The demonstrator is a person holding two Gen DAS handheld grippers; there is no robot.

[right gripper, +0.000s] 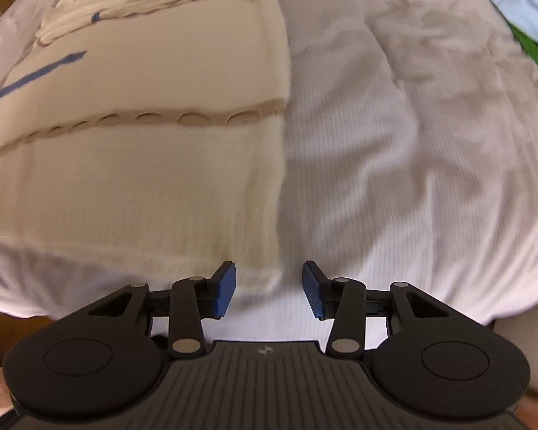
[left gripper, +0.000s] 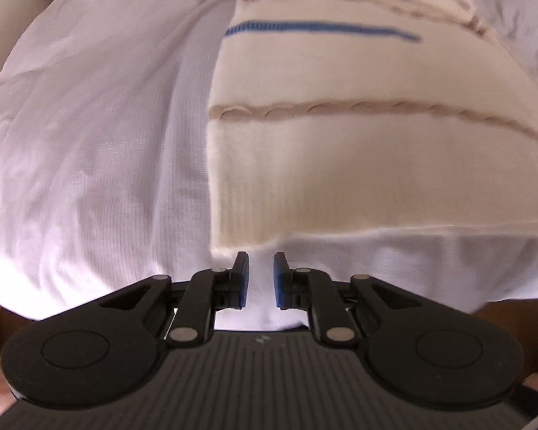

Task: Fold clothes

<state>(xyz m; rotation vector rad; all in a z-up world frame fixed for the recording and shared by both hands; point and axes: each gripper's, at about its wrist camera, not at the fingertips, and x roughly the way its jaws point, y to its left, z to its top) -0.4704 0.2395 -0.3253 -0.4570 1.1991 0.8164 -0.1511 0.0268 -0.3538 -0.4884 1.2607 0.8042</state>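
Observation:
A cream knit sweater point(left gripper: 358, 165) with tan and blue stripes lies flat on a white bedsheet point(left gripper: 89, 165). In the left wrist view its ribbed hem runs across just beyond my left gripper point(left gripper: 261, 261), which hovers at the hem's left corner, open by a narrow gap with nothing between the blue pads. In the right wrist view the same sweater point(right gripper: 132, 179) fills the left half. My right gripper point(right gripper: 269, 272) stands open wide at the hem's right corner, with nothing held. The sleeves are bunched at the sweater's far end.
White ribbed bedsheet point(right gripper: 412, 143) spreads to the right of the sweater, wrinkled. A light blue garment point(right gripper: 520, 10) lies on something green at the far right corner. The bed's near edge drops off just under both grippers.

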